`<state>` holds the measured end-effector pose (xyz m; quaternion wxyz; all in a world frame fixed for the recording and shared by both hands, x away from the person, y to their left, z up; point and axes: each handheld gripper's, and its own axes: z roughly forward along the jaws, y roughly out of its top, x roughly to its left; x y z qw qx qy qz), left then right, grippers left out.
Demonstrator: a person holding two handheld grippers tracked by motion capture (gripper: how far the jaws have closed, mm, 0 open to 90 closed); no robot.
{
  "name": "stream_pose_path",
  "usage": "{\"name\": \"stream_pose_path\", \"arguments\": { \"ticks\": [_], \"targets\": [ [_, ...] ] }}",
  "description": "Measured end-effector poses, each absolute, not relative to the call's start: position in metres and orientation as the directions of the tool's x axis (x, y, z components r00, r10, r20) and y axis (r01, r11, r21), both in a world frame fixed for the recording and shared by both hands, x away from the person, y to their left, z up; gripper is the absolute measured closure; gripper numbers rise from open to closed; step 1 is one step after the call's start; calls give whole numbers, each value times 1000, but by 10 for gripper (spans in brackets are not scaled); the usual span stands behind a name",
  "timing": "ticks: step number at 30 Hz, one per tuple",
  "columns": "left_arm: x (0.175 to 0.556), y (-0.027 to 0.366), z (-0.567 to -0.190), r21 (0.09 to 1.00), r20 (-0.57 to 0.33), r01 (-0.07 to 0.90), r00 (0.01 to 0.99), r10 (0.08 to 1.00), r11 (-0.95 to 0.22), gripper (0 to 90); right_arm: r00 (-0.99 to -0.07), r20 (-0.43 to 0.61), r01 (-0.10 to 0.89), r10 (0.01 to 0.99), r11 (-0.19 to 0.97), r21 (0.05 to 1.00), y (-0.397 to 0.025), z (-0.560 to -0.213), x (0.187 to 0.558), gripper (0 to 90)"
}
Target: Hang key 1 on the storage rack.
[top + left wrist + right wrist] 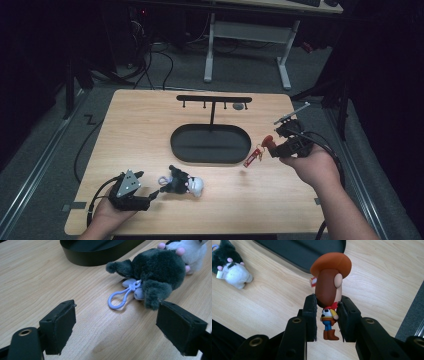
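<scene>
The left gripper (115,327), jaws apart, faces the dark furry plush keychain (155,272) lying just ahead, its lilac plastic loop (117,300) nearest; the right gripper (325,317) is clamped on a cowboy figurine (329,290).

Dim dark surroundings, table (150,125) evenly lit, soft shadows, slight blur

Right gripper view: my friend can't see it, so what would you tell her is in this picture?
Two black fingers are shut on a small cowboy figure with a big brown hat, held above a wooden table. A dark and white plush toy lies on the table at upper left, and a black oval tray sits behind the figure.
</scene>
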<state>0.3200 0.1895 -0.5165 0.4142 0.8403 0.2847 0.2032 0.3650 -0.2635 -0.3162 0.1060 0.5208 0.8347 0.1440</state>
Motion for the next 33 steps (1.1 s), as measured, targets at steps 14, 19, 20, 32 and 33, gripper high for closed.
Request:
{"name": "stream_pose_path", "arguments": {
  "ticks": [14, 19, 20, 32, 33],
  "targets": [
    [320, 190, -516, 810, 105, 311, 757, 645, -496, 163, -422, -38, 838, 906, 406, 366, -259, -308, 378, 706],
    [320, 191, -516, 811, 104, 311, 757, 645, -496, 163, -421, -42, 835, 906, 405, 373, -257, -305, 383, 707],
    [320, 191, -516, 811, 104, 311, 758, 644, -496, 163, -421, -45, 833, 906, 406, 375, -257, -304, 384, 706],
    [319, 191, -516, 812, 105, 308, 758, 644, -496, 163, -412, -57, 828, 909, 400, 392, -251, -297, 401, 707],
    [319, 191, -516, 811, 104, 309, 759, 643, -497, 163, -410, -52, 828, 910, 396, 397, -250, -296, 404, 707]
  ]
}}
